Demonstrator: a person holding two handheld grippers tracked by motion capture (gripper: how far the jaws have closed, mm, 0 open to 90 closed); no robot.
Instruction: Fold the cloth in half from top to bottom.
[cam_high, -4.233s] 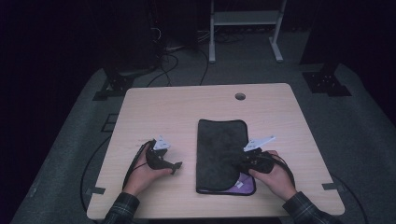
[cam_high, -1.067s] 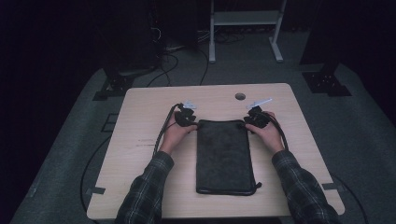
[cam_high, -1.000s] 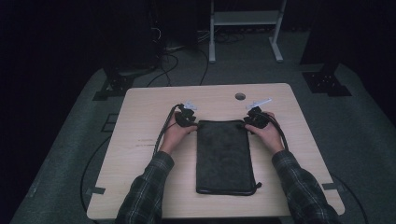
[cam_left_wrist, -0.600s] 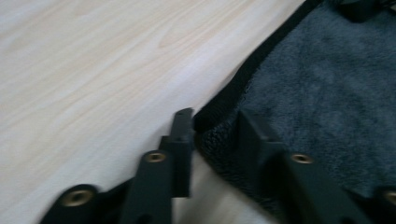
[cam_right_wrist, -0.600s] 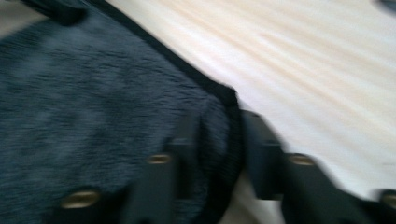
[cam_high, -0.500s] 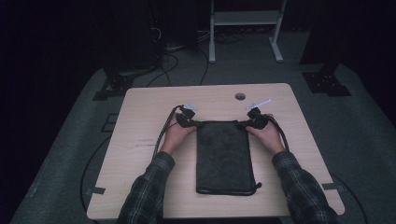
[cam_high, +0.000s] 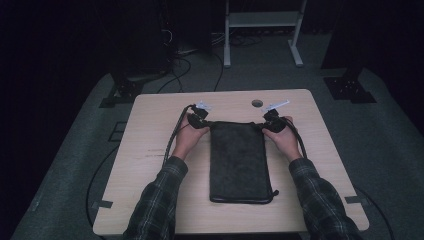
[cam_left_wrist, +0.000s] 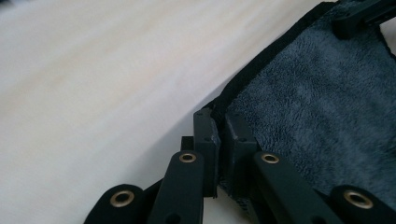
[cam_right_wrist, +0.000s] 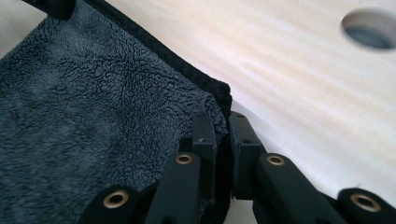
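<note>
Fluffy dark grey folded towel (cam_high: 239, 161) lies mid pale wooden counter (cam_high: 150, 150), soft and floppy, so corners are the spot; left tongs (cam_left_wrist: 219, 140) and right tongs (cam_right_wrist: 219, 135) have just closed, each clamped on a far corner

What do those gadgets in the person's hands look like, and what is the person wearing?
Each hand holds a small black gripper: the left gripper and right gripper have two flat black jaws on hinged bars with brass-coloured rivets. A pale grey plate sits on top of each, and a black cable trails back. The sleeves are dark plaid.
</note>
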